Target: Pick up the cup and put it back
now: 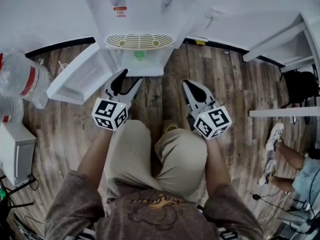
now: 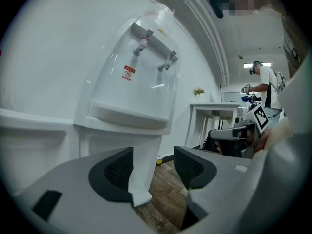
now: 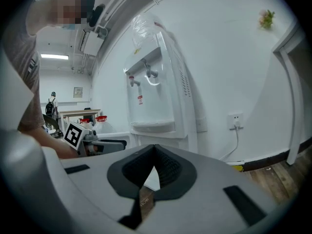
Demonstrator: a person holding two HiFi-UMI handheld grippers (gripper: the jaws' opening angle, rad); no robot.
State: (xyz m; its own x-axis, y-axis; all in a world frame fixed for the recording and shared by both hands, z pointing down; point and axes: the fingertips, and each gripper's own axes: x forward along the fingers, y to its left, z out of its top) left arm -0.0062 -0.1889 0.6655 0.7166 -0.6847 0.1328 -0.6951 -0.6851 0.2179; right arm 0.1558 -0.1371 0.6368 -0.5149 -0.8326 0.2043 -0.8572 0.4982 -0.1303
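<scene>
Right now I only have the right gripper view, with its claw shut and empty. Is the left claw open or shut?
Observer: Open. In the left gripper view the left claw stands with jaws apart and nothing between its pads.
Operator: And the cup?
Observer: The head view shows a green cup under the drip tray of the water dispenser, just ahead of the left claw.
Operator: Door open?
Observer: Yes, the cabinet door hangs open, left of that claw.

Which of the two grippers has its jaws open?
The left gripper: its jaws stand apart with nothing between them. The right gripper has its jaws closed together at the tips, holding nothing.
</scene>
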